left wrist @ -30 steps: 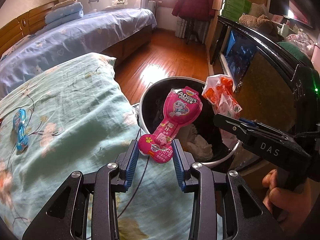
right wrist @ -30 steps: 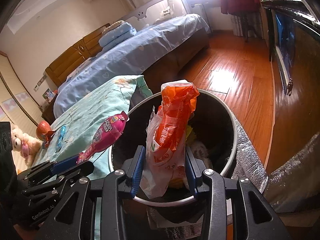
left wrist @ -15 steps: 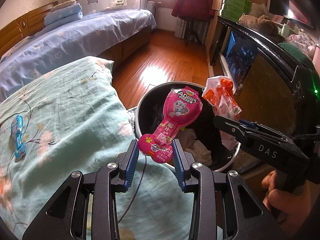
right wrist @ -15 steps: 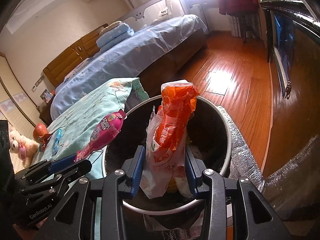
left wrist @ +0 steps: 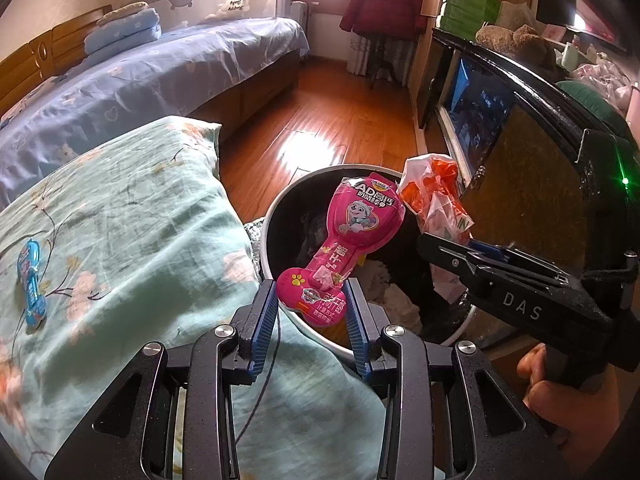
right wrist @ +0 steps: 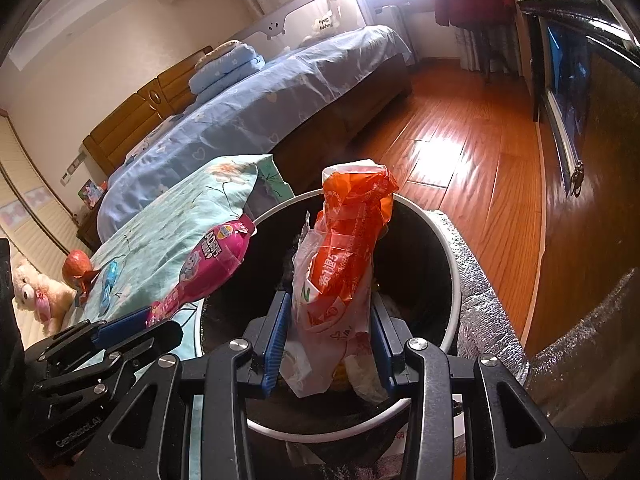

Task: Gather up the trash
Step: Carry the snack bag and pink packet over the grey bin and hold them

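My left gripper is shut on the lower end of a pink bone-shaped snack packet, which sticks up over the near rim of the round black trash bin. My right gripper is shut on a crumpled orange-and-white plastic wrapper, held upright above the open bin. From the right wrist view the pink packet and the left gripper show at the bin's left side. In the left wrist view the orange wrapper and the right gripper hang over the bin's right side. Crumpled paper lies inside.
A teal flowered quilt lies left of the bin, with a small blue packet on it. An orange-red ball and a plush bear sit further left. A dark cabinet stands right; wooden floor stretches beyond.
The view has drifted slightly: the bin now sits a little nearer and more centred under both grippers. Both packets stay gripped as before.
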Tool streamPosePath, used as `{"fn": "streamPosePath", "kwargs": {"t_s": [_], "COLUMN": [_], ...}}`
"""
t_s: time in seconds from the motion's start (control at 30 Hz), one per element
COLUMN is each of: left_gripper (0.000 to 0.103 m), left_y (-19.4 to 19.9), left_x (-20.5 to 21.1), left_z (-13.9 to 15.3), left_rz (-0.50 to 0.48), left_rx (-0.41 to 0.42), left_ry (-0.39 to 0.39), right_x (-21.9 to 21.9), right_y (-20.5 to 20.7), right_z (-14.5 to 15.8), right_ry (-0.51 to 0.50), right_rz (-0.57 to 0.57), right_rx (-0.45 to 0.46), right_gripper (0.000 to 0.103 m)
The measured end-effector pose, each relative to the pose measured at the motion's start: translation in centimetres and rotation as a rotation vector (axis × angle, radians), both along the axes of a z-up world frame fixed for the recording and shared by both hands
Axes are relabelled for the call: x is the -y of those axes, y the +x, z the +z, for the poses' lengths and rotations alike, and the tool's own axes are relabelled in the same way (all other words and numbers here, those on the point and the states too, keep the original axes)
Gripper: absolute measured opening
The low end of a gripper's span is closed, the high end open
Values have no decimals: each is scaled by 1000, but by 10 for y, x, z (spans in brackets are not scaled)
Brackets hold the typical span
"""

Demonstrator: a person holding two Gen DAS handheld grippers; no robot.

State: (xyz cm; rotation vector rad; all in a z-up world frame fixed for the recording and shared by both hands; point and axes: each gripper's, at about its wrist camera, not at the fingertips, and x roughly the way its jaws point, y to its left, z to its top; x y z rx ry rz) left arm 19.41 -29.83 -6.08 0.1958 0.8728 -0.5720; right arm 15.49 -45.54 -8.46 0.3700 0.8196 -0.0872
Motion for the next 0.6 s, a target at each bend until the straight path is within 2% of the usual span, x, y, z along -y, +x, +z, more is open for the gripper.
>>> {"fn": "streamPosePath", "kwargs": {"t_s": [0.6], "left_gripper": [33], "left_y": [4], "left_x": [10], "left_z": [-3], "left_rz": [-8], "left_rx": [-9], "left_ry": [5], "right_x": [6], "right_y": [3], "right_z": [-3], "right_ry": [-1], "right_rz": [-3], "right_rx": [-10], "right_gripper": [39]}}
